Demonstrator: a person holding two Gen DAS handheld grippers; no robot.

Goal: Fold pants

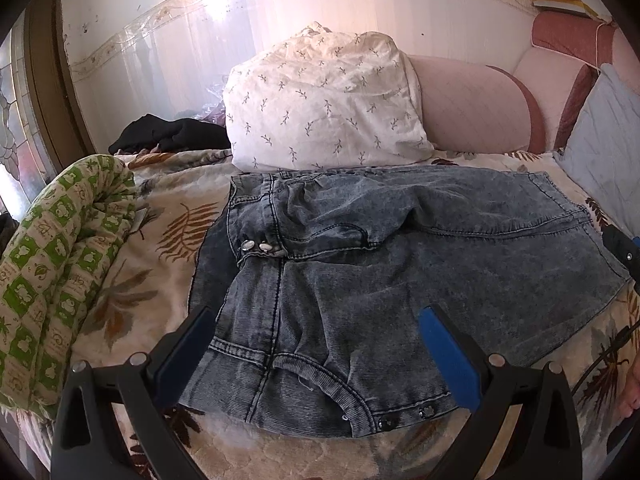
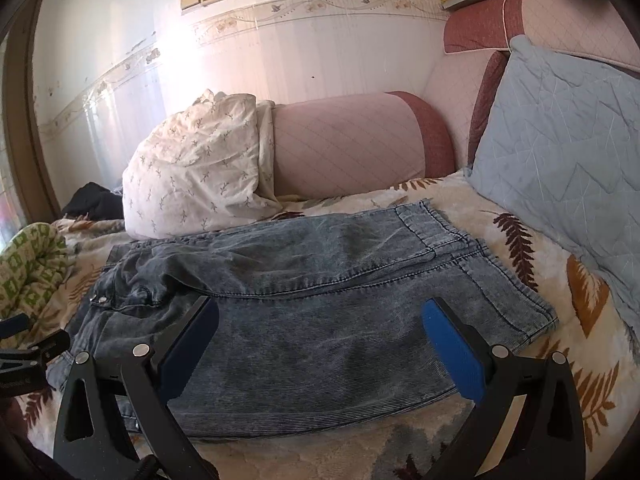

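Washed blue denim pants (image 1: 380, 264) lie folded on the bed, waistband and metal snaps (image 1: 256, 246) toward the left, leg hems on the right. My left gripper (image 1: 316, 320) is open and hovers over the near waistband end, its blue pads (image 1: 448, 356) spread wide over the cloth. In the right wrist view the pants (image 2: 340, 264) stretch across the bed. My right gripper (image 2: 320, 312) is open above the near edge of the folded legs. The right gripper's tip (image 1: 622, 248) shows at the far right of the left wrist view, and the left gripper (image 2: 32, 356) at the right view's left edge.
A white leaf-print pillow (image 1: 324, 100) and a pink bolster (image 2: 352, 144) lie behind the pants against the wall. A blue quilted cushion (image 2: 560, 152) leans at the right. A rolled green-patterned quilt (image 1: 52, 264) lies at the left, a black garment (image 1: 168, 134) beyond it.
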